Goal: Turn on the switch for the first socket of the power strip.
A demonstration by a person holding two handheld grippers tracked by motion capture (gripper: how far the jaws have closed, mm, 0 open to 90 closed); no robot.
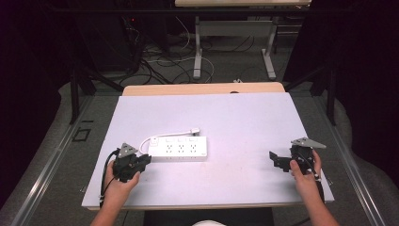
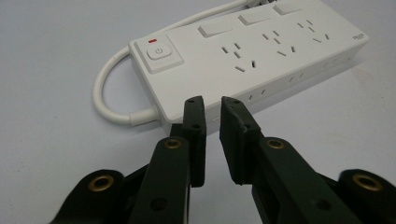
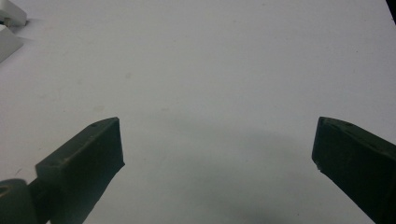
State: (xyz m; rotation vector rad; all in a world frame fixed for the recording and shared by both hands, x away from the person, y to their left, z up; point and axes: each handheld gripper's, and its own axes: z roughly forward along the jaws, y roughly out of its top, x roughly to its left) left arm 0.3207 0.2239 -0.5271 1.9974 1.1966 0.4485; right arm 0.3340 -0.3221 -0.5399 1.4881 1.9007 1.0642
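A white power strip point(image 1: 179, 149) point(image 2: 261, 51) lies flat on the white table top point(image 1: 244, 117), left of centre. It has three rows of sockets, rocker switches and a power button with a red mark, and its short cable point(image 1: 155, 138) loops back to a plug point(image 1: 194, 131). My left gripper point(image 1: 147, 159) point(image 2: 212, 105) rests just off the strip's left end and points at its corner. Its jaws are nearly together, with a narrow gap and nothing between them. My right gripper point(image 1: 274, 157) point(image 3: 217, 140) sits far right, open wide over bare table. A corner of the strip point(image 3: 8, 44) shows far off.
The table's front edge runs just behind both hands, and its right edge point(image 1: 324, 160) is close to the right hand. Beyond the far edge are desk legs point(image 1: 198, 52) and loose floor cables point(image 1: 160, 61). Dark frames stand at both sides.
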